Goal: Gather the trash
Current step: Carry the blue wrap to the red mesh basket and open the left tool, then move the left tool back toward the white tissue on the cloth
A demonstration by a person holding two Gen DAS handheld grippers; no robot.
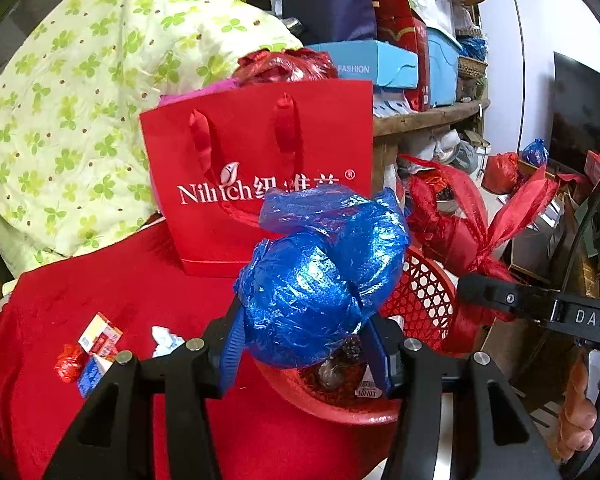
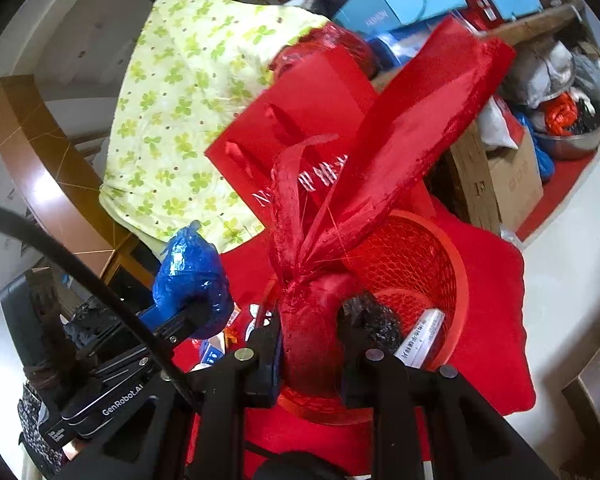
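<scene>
the left claw (image 1: pixel 304 344) pinches a blue bag (image 1: pixel 320 280) above the red basket (image 1: pixel 420 292); the right claw (image 2: pixel 308 344) pinches a red bag (image 2: pixel 316 320) over that basket.

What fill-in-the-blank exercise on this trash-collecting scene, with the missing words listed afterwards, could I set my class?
1. The left hand-held gripper holds a knotted plastic bag whose colour is ____.
2. The right hand-held gripper is clamped on a tied bag whose colour is ____.
3. Both bags hang over a red mesh ____.
4. The paper gift bag standing on the red cloth has white lettering and two ribbon ____.

Missing words: blue; red; basket; handles
</scene>
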